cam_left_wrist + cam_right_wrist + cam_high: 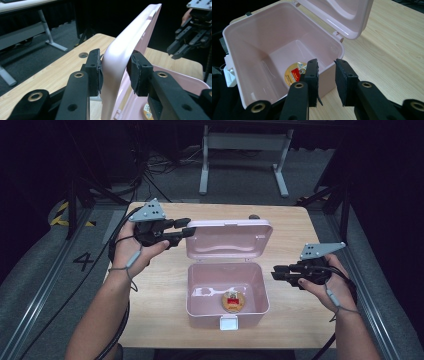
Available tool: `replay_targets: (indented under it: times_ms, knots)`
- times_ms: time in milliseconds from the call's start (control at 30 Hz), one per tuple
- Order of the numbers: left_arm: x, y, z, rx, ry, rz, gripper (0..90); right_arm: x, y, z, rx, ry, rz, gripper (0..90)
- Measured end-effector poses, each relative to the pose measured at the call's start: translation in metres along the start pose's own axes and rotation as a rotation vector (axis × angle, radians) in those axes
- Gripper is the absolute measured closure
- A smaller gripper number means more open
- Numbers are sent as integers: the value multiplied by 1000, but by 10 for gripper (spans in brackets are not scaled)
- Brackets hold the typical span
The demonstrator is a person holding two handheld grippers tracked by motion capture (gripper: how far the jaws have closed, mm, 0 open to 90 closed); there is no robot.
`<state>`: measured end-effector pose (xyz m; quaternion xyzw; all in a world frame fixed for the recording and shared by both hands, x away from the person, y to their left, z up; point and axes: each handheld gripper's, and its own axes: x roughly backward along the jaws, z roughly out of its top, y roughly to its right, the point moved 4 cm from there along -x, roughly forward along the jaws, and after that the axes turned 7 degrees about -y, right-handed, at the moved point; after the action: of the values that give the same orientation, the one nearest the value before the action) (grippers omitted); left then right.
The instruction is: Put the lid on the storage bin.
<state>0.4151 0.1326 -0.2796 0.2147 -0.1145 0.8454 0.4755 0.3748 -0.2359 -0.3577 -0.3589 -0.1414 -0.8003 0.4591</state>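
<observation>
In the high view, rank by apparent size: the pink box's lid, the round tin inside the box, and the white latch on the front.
1. Pink box's lid, clearly largest.
2. Round tin.
3. White latch, a bit smaller than the tin, though they look fairly close.

a light wooden table [295,320] stands on grey floor [45,285], with a white metal frame [245,142] behind.

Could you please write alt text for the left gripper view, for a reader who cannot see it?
The left gripper holds the raised edge of a pink box lid between its black jaws, above a wooden table. The right gripper hovers at upper right.
</observation>
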Motion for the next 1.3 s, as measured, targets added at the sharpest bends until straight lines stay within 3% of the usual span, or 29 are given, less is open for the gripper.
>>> replay_targets:
  times_ms: [333, 733, 900, 1133, 1300]
  knots:
    - [4, 6, -8, 20, 3, -35, 625, 2, -7, 4, 16, 13, 16, 732]
    - [11, 22, -17, -13, 2, -41, 594, 4, -12, 7, 16, 30, 39, 761]
    - [13, 26, -24, 2, 5, -69, 574, 5, -15, 10, 11, 54, 78, 837]
    - [16, 32, -30, 12, -2, -84, 561, 4, -17, 12, 19, 70, 73, 862]
    - [18, 33, -37, 39, -22, -123, 588, 5, -18, 14, 23, 80, 71, 863]
